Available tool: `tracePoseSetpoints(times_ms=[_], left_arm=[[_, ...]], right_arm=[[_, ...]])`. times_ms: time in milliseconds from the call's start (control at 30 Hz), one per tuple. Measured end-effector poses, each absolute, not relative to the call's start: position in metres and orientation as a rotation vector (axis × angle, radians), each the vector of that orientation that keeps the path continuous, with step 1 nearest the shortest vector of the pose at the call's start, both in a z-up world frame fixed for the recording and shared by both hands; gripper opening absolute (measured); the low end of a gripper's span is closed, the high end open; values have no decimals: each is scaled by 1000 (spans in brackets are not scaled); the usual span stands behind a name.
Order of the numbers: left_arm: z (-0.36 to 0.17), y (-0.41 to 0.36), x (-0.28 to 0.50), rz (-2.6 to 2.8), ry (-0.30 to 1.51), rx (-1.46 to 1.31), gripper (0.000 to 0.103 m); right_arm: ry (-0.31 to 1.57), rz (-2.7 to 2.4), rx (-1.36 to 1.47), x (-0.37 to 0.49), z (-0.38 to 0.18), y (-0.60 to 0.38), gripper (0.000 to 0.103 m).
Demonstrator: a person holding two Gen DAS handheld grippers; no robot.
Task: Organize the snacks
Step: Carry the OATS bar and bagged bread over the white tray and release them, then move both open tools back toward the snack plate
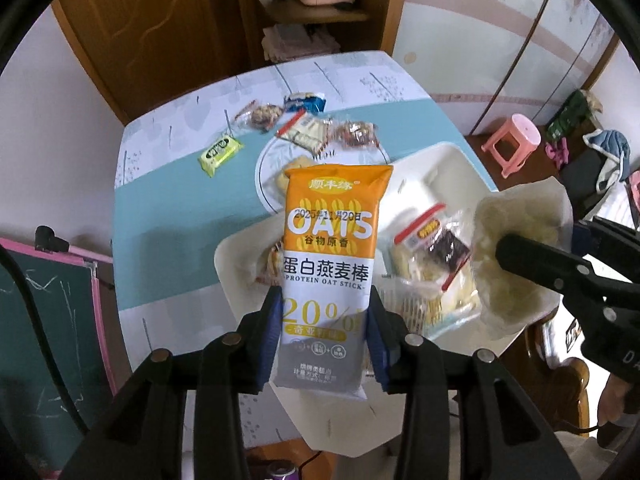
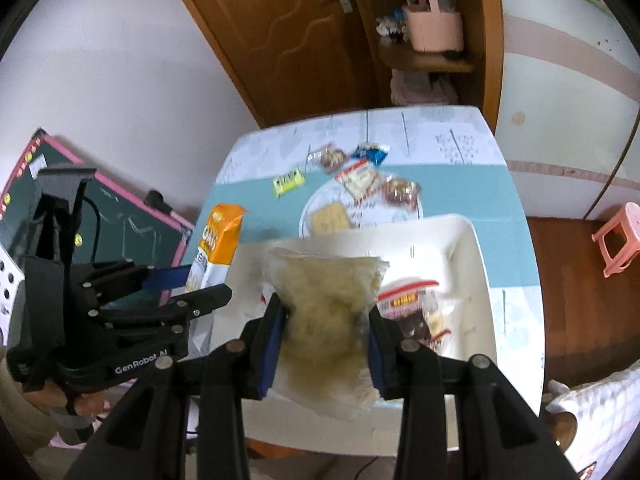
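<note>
My left gripper [image 1: 325, 328] is shut on an orange and white oat stick pack [image 1: 330, 248], held upright above the near left edge of a white tray [image 1: 448, 160]. It also shows in the right wrist view [image 2: 218, 246], held by the left gripper [image 2: 200, 286]. My right gripper [image 2: 326, 332] is shut on a clear bag of pale yellow snack [image 2: 326, 300], held above the white tray [image 2: 468, 248]. That bag [image 1: 516, 256] shows at the right of the left wrist view. Several wrapped snacks [image 1: 432, 248] lie in the tray.
A round plate [image 1: 266, 168] behind the tray holds several snacks. A yellow-green pack [image 1: 220, 152], a blue pack [image 1: 304, 102] and a clear nut pack [image 1: 262, 116] lie on the blue and white table [image 1: 168, 208]. A chalkboard [image 1: 44, 320] stands left, a pink stool [image 1: 512, 140] right.
</note>
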State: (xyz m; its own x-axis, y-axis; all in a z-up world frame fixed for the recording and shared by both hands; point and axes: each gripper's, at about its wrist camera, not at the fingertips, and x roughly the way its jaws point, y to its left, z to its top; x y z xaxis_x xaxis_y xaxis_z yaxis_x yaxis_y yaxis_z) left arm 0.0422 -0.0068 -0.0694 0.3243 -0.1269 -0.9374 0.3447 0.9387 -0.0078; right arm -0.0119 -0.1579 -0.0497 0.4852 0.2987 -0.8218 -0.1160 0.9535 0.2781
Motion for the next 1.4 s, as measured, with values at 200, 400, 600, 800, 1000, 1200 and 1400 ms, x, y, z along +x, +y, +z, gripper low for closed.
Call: tracePoseSetpoints(times_ms=[200,400,600,800,1000,1200,1400], left_arm=[[-68,-7,29,-298,1197,180,80],[-63,-5,26,-273,1188,157,81],[-57,-7,23,-259,1167,152,82],[-52,-13,23,-245,1150,177,87],[-49,-14,26,-241,1141,170,88],[-46,-11,32,-234,1144,142,91],[-43,-2,43,-202,1144,104,94]], right_arm=[[1042,238,177,-19,-52,-156,59],[1022,230,161,-26,-47,-160,60],[1030,219,170,-30,-47,-167,60],[1031,217,173,-33,-47,-173,60],[1032,213,165,-33,-46,-174,60],[1037,218,159,-28,-46,-175,60],[1048,230,147,-18,-48,-173,60]])
